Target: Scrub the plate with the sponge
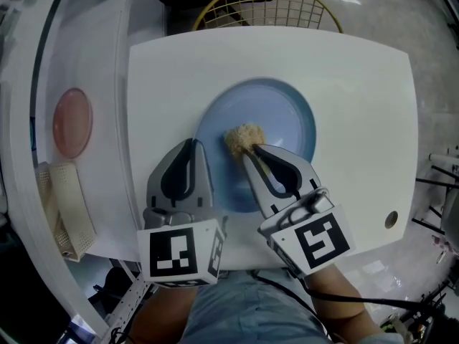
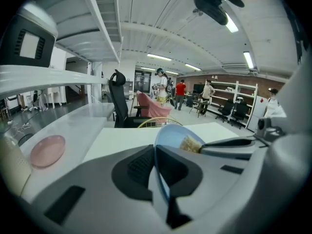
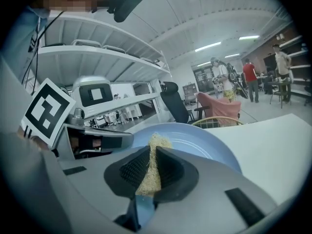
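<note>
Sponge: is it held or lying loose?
Held. The right gripper pinches the sponge between its jaws, with its tip on the blue plate.

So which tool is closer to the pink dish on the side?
Left. The left tool, clamped on the blue plate, is right of the pink dish; the right tool, holding the sponge, is farther right.

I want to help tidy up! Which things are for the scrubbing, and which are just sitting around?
For the job: blue plate, sponge, left gripper clamping the plate's rim, right gripper squeezing the sponge.
Just lying about: pink dish, gold wire basket.
</note>
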Available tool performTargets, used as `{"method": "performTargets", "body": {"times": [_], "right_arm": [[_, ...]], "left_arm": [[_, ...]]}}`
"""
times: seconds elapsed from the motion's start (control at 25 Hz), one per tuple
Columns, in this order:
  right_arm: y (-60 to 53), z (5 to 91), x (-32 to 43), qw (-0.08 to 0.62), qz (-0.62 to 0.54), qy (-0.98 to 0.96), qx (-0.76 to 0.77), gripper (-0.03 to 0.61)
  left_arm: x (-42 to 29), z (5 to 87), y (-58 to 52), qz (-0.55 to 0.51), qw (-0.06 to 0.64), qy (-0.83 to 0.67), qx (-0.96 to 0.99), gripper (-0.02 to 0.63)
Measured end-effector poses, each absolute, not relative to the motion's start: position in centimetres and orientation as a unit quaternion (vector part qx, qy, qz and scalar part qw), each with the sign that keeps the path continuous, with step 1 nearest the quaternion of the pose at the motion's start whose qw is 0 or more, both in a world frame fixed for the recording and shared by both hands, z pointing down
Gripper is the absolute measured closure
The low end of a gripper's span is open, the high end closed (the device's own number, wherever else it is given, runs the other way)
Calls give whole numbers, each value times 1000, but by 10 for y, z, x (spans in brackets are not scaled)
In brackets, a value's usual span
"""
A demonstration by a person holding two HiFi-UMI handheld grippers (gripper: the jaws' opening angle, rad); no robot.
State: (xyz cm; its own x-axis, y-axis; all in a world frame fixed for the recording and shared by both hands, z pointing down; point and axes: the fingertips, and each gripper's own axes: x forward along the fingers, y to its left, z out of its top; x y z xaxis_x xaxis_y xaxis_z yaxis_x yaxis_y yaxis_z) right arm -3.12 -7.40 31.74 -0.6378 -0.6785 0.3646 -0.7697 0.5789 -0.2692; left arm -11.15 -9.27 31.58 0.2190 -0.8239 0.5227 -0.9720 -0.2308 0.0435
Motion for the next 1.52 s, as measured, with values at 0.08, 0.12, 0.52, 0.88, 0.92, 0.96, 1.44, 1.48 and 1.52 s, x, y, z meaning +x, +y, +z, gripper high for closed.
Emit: {"method": "performTargets", "body": {"times": [0.08,0.12,0.52,0.88,0.92,0.96,1.44,1.48,1.52], "right_arm": [[-71,315,-37,105,206,-885,403,535],[-68,315,-39,104,209,-886,400,535],[-55,322,-49,102,224,-895,371,535],[-17,326,-69,93,253,-909,318,535],[-13,327,-70,93,256,-909,315,535],[-9,327,-71,93,257,-910,312,535],[16,340,-65,119,264,-907,307,537],[18,341,-64,123,263,-906,308,537],[20,343,-62,127,263,-905,308,537]], "left_arm": [[-107,316,-91,203,185,-587,761,592],[-105,315,-90,204,184,-585,763,591],[-96,317,-87,207,191,-577,766,591],[-97,315,-86,204,191,-584,763,591],[-98,315,-85,204,191,-584,762,591],[-98,315,-84,204,190,-584,763,591],[-100,320,-70,210,195,-574,767,592],[-100,320,-70,210,195,-574,767,592],[-100,321,-69,209,195,-573,768,592]]}}
